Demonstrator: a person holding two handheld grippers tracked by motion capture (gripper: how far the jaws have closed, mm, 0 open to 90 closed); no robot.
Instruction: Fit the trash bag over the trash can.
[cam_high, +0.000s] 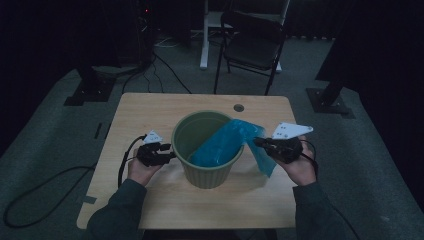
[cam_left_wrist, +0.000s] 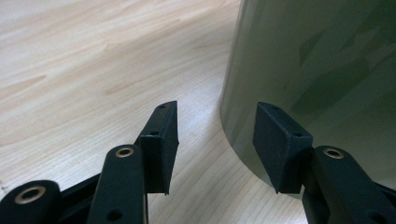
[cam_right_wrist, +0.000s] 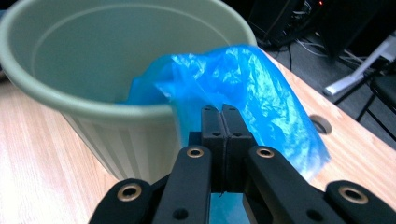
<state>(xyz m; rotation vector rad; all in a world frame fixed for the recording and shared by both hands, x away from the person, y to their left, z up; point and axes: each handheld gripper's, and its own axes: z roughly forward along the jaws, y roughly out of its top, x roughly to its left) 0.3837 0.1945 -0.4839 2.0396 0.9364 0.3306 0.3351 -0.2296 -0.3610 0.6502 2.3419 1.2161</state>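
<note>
I have the right gripper clamped flat on the blue bag, pinching its edge just outside the bin rim, at centre right of the high view. The bag lies half in, half out: its long axis runs from lower left inside the bin up and over the right rim toward my right hand. The left gripper stands wide, holding nothing, beside the bin's outer wall at centre left. My judgement: the right hand is nearer; the bag must spread across the mouth leftward.
</note>
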